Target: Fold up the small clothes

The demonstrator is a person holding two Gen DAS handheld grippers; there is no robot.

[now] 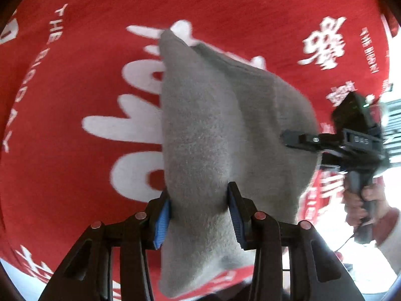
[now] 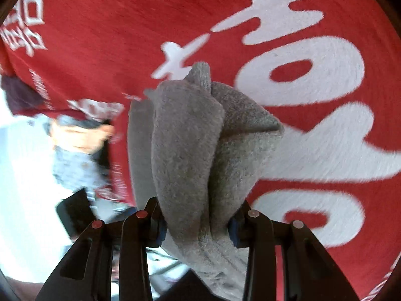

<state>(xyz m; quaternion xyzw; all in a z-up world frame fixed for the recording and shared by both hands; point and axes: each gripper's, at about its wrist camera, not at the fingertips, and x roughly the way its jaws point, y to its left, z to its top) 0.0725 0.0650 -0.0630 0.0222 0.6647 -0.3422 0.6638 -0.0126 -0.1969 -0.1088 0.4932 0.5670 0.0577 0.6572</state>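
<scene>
A grey fleecy small garment (image 1: 213, 130) hangs off the surface, stretched between both grippers over a red cloth. My left gripper (image 1: 199, 213) is shut on one bunched edge of it, blue pads (image 1: 161, 223) pressing the fabric from both sides. In the same view my right gripper (image 1: 290, 139) bites the garment's far right edge, a hand (image 1: 363, 200) on its handle. The right wrist view shows the garment (image 2: 185, 155) folded into thick rolls, and the right gripper (image 2: 198, 228) shut on that bundle. Its far end droops toward the red cloth.
A red cloth (image 1: 75, 75) with large white lettering covers the surface below both grippers (image 2: 125, 37). At the left of the right wrist view lie a dark maroon item (image 2: 20, 95) and a blue-grey speckled garment (image 2: 72, 168) on a white surface, with a dark flat object (image 2: 72, 213) beside them.
</scene>
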